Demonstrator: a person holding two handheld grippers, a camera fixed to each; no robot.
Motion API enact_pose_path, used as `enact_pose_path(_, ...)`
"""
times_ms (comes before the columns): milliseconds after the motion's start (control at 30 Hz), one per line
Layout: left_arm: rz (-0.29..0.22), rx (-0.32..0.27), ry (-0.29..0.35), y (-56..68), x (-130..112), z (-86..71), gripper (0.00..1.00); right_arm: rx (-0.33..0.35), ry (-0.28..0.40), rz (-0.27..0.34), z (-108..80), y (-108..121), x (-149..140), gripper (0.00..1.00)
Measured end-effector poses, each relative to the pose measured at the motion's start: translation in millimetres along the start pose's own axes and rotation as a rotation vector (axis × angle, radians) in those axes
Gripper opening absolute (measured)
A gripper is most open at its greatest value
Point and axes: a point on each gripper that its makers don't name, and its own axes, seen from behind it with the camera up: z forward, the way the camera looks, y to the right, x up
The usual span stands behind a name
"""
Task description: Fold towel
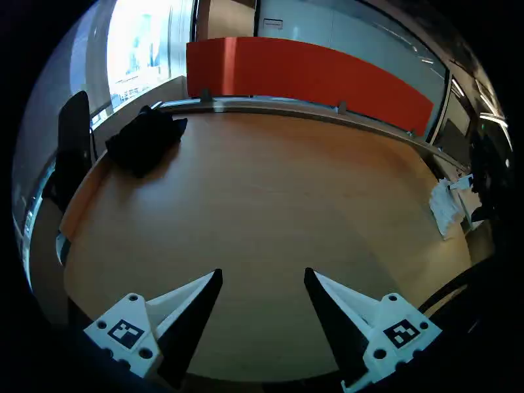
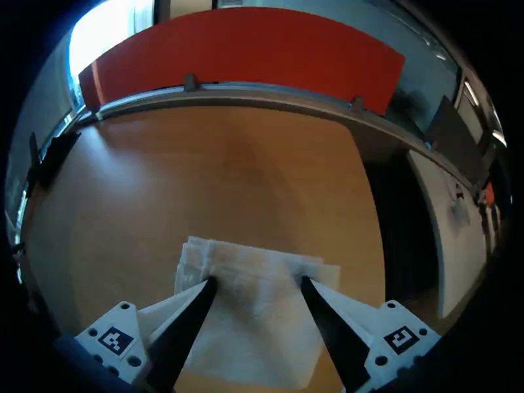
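Observation:
A white towel (image 2: 252, 314) lies folded into a rough square on the wooden table (image 2: 196, 183), close to the near edge in the right gripper view. My right gripper (image 2: 257, 283) hovers over the towel's far half, its fingers apart and open, with nothing between them. In the left gripper view my left gripper (image 1: 263, 274) is open above bare wooden table (image 1: 262, 196). At the right edge of that view a crumpled white cloth (image 1: 447, 208) rests on the table.
A black bundle of fabric (image 1: 143, 139) sits at the table's far left corner. An orange-red divider panel (image 1: 308, 72) runs along the table's back edge. A dark chair (image 1: 71, 154) stands at the left. Beyond the table's right edge lies a dark gap and a white desk (image 2: 458, 242).

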Motion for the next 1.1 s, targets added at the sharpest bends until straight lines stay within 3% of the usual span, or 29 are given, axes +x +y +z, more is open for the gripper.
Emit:
enact_pose_path(300,0.004,0.010,-0.001,-0.6,1,-0.4,0.93,0.006,-0.006,0.005,9.0,0,-7,1.00)
enact_pose_path(800,-0.009,0.001,0.019,-2.3,9,5.2,0.92,0.002,0.092,0.043,-23.1,2,11,1.00)
enact_pose_path(1100,-0.013,-0.004,0.046,-7.8,22,6.9,0.93,-0.023,0.269,0.075,-56.3,-7,35,1.00)
